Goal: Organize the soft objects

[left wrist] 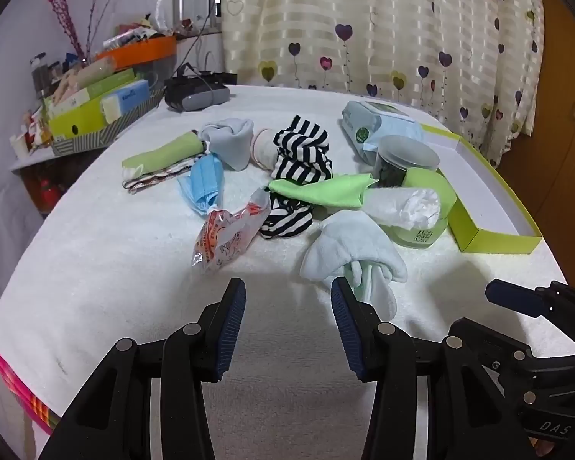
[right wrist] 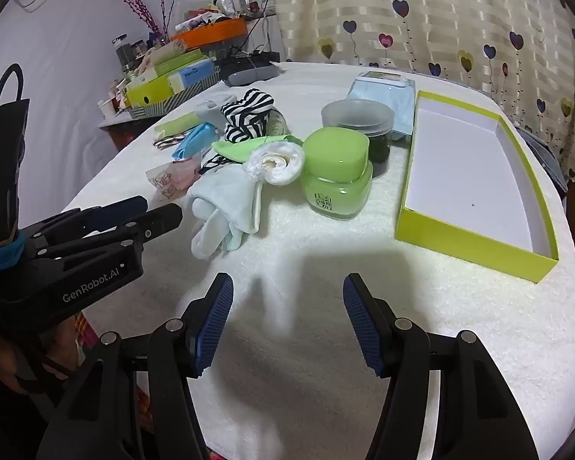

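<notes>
Both grippers are held low over the white towel-covered table (right wrist: 421, 306), and each pair of jaws is spread wide with nothing between the pads. The left gripper (left wrist: 288, 299) is closest to the work: a pale blue sock bundle (left wrist: 349, 253) lies just ahead of its jaws and slightly to their right, its loose toe ends trailing almost to the right pad. The right gripper (right wrist: 287, 295) has only bare towel between its jaws, with the same bundle ahead and to their left.

The bundle is judged to be light, limp and compressible, so little squeeze should be needed, but a pinch on a trailing toe would probably let the rest unroll and drag. The thick folded hump at the middle is judged the better place to be taken. The fleecy surface should hold well against the ribbed pads.

Farther ahead of the left jaws a striped black-and-white cloth (left wrist: 301, 161), a green cloth (left wrist: 322, 189), a blue face mask (left wrist: 207, 184) and a crinkled printed plastic bag (left wrist: 226, 234) are heaped together, partly overlapping; the bag is expected to be slippery. A green jar (right wrist: 337, 176) stands beyond the bundle and is not soft. An empty yellow-green box (right wrist: 475, 241) lies ahead and right of the right jaws, a likely destination.
</notes>
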Motion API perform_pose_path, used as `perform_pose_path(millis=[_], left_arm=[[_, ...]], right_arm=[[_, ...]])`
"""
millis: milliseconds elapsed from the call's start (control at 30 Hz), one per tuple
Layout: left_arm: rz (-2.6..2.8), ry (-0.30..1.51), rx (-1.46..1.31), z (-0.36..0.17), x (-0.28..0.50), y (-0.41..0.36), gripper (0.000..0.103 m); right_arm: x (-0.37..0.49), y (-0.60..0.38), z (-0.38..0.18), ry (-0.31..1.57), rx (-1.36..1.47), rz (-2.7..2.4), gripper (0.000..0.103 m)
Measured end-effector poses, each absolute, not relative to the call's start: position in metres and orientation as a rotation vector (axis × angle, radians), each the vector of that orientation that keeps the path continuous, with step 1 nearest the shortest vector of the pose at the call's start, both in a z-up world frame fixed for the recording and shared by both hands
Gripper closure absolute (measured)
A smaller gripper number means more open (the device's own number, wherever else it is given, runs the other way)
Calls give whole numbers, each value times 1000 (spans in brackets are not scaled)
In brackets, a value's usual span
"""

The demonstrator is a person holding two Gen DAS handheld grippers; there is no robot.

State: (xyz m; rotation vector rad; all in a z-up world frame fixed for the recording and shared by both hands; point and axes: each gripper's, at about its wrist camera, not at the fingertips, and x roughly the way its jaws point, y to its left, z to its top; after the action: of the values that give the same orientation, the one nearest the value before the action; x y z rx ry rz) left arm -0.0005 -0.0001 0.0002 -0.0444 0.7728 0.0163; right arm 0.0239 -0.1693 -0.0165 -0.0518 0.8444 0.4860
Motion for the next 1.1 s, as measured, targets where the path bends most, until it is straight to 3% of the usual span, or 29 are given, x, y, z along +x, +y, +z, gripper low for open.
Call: perform_pose_path(millis=[1100], left_arm=[[19,778,-12,0,-5,-1,57]], right_arm=[[21,-171,-12,824,-46,489,42]])
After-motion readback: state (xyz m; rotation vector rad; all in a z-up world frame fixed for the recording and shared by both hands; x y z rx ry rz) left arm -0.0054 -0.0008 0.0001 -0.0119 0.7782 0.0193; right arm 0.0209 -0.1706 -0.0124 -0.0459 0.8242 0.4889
